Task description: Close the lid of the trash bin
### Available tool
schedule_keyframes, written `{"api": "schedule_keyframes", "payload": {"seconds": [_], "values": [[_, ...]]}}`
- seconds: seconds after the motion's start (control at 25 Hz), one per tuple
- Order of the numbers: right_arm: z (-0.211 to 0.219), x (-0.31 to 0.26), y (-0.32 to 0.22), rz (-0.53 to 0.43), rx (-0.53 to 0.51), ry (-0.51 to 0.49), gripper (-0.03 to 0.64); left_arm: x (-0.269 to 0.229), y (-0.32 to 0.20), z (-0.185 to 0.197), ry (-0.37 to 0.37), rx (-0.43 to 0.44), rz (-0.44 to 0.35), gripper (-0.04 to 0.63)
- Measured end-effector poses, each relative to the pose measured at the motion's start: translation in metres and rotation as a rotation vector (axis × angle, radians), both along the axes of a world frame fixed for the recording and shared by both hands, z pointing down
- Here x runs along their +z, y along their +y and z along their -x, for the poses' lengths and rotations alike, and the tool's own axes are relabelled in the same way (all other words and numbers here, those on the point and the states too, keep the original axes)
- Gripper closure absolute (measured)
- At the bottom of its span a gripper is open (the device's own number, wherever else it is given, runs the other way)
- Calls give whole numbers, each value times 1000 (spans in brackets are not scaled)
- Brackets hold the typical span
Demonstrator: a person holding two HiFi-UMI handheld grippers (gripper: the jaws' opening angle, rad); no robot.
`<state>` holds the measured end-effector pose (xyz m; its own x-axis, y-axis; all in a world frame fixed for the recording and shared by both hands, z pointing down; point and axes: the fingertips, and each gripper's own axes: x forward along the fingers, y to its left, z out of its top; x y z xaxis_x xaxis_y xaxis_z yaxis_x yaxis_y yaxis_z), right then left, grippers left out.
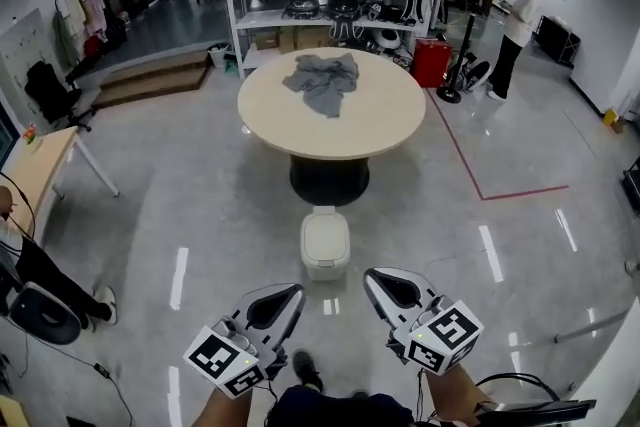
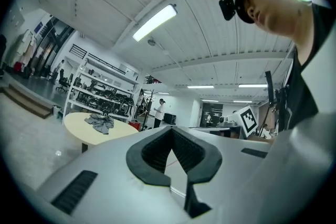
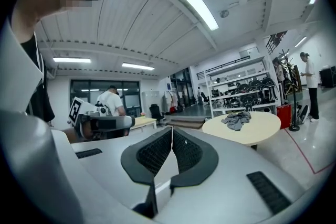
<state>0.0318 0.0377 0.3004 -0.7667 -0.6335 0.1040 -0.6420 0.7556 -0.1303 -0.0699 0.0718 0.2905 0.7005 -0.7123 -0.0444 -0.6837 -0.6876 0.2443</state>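
**Inspector:** State of the two grippers?

**Assistant:** The left gripper (image 1: 283, 299) has its jaws together with nothing between them. The right gripper (image 1: 383, 284) is the same, pads meeting at the tip and empty. Both gripper views tilt up toward the ceiling, and neither shows the target.

**Inspector:** Location of the target?

**Assistant:** The white trash bin (image 1: 325, 269) stands on the grey floor (image 1: 200, 215), just in front of the pedestal of the round table (image 1: 390, 130). It lies straight ahead of the person and well apart from both grippers.

**Inspector:** Bearing from the jaws?

**Assistant:** Forward and between the two tips. The bin sits slightly nearer the left gripper's line than the right's, so either could reach it, and the left looks marginally better placed. Its long axis runs away from the person, toward the table.

**Inspector:** Lid condition?

**Assistant:** From steeply above, the lid (image 1: 325, 239) appears to lie flat or nearly so. At this size I cannot rule out that it is slightly raised. In my judgement the coming move is a forward, downward reach onto its top.
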Motion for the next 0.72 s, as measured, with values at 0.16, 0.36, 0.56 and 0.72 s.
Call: {"api": "schedule_keyframes", "payload": {"seconds": [0.16,0.36,0.56,0.72], "values": [[-46,0,35,2,7,-10,606,-4,37,-43,15,-4,18,598],[-95,0,79,16,12,-40,606,-6,90,-81,-20,-43,47,598],[-107,-15,118,15,-20,-117,606,-16,134,-89,-75,-92,78,598],[-101,-22,141,1,-22,-124,606,-22,161,-88,-94,-99,80,598]]}}
